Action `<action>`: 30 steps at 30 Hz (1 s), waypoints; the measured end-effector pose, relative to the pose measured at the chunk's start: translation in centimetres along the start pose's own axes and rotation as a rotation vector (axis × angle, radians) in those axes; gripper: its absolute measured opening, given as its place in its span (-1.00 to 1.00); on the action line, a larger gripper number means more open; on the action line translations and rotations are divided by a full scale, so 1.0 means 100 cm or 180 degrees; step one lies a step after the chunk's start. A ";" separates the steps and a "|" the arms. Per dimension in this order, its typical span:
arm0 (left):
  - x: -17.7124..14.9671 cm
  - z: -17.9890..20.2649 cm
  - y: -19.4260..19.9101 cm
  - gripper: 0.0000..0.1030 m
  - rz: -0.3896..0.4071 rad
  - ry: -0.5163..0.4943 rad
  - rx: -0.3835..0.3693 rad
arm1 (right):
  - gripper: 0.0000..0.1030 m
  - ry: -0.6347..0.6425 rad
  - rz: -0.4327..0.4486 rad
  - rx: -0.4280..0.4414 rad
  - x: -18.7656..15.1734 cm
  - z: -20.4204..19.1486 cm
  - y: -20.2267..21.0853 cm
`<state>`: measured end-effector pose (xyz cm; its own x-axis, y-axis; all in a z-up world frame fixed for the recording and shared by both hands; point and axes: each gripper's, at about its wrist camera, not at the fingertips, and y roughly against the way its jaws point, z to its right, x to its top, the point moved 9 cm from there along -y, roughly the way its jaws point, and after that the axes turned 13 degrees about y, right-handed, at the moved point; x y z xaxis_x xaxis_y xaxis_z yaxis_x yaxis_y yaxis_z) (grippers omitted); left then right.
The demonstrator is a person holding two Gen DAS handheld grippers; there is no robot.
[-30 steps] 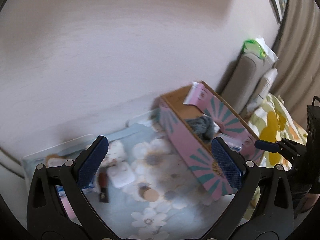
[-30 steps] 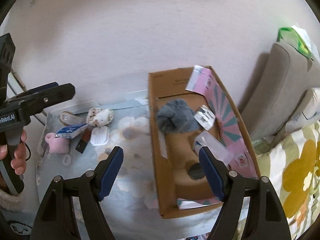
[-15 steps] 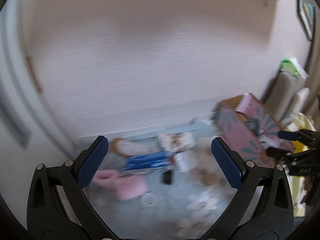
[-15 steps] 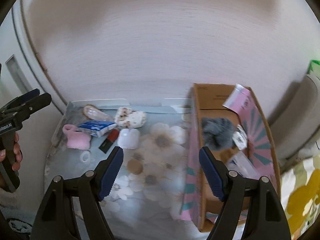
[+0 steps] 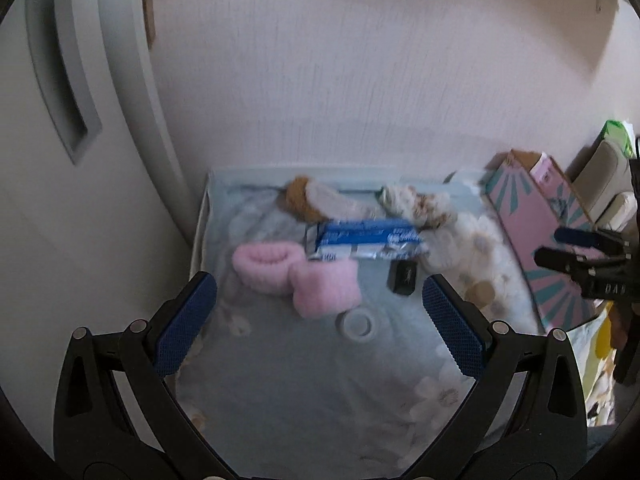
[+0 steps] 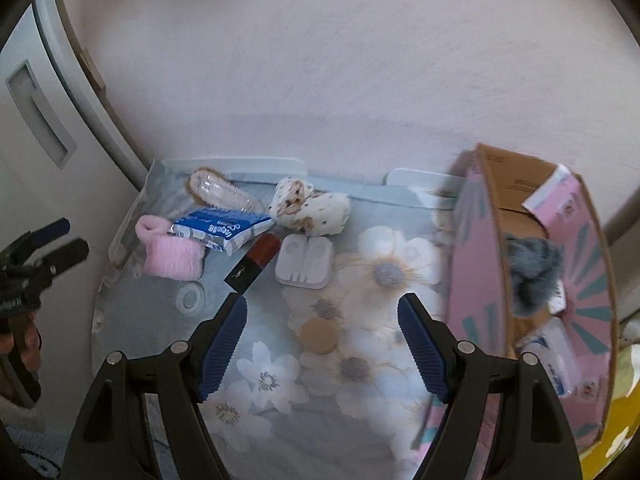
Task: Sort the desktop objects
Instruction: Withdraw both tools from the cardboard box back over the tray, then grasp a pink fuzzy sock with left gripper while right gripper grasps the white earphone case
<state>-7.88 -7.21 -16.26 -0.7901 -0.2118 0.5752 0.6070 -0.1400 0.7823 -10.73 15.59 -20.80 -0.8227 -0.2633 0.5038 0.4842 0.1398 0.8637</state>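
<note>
On the floral tablecloth (image 6: 360,380) lies a cluster of small items: a pink fluffy band (image 5: 304,276), a blue tissue packet (image 5: 364,240), a black-and-red lipstick box (image 6: 254,264), a white earphone case (image 6: 304,258), a clear ring (image 5: 358,322), a brush (image 6: 218,192), a spotted cloth (image 6: 310,210) and a beige disc (image 6: 319,335). My left gripper (image 5: 319,281) hovers open above the pink band, holding nothing. My right gripper (image 6: 322,302) is open and empty, just short of the white case and above the disc. The pink cardboard box (image 6: 472,260) stands at the right with a grey furry thing (image 6: 532,268) inside.
A plain wall runs behind the table. A white cabinet door (image 5: 60,100) closes off the left side. A grey cushion (image 5: 608,168) and yellow flowered fabric (image 6: 624,420) lie beyond the box. A hand (image 6: 24,340) holds the left gripper at the table's left edge.
Both views have swung left, away from the pink box and onto the cluster of small items, and have come lower and closer. Both pairs of jaws kept the same width.
</note>
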 end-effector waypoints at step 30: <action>-0.041 -0.017 -0.125 -0.24 -0.0615 0.0623 -0.0402 | 0.15 0.0050 -0.0269 -0.0215 0.009 -0.011 -0.136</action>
<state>-12.08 -6.29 -28.76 -0.8680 -0.3502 0.3520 0.4625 -0.3125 0.8297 -17.71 12.36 -32.15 -0.8570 -0.2865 0.4284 0.4326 0.0518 0.9001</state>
